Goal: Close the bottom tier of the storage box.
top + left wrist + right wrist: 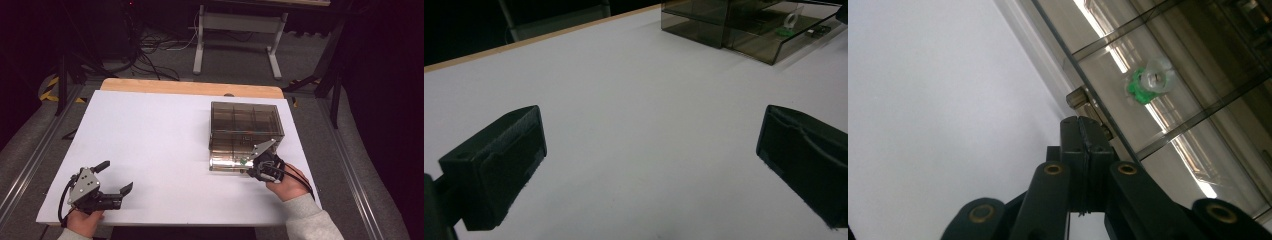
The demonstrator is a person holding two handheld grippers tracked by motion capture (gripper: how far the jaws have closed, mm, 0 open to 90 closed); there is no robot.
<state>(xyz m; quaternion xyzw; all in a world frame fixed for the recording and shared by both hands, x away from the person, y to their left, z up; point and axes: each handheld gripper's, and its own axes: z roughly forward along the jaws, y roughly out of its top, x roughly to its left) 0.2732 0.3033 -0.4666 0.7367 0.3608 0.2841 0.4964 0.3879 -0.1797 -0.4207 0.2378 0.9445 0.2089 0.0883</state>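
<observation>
A smoky see-through box [245, 122] with compartments stands at the right of the white table [150, 130]. Its bottom drawer [227, 161] is pulled out toward me. Inside the drawer lies a small green and clear piece [1148, 82], also visible as the green piece [785, 30] in the left gripper view. My right gripper [250, 169] is at the drawer's front right corner, jaws pressed together; in its own view the right gripper [1082, 125] tips sit right at a small tab [1079, 99] on the drawer front, touching or nearly so. My left gripper [115, 177] rests open at the front left, nothing between its pads [504, 165].
The table's wooden far edge [190, 87] borders a dark floor with cables and a white desk frame [235, 30]. A broad bare stretch of white table lies between the two grippers.
</observation>
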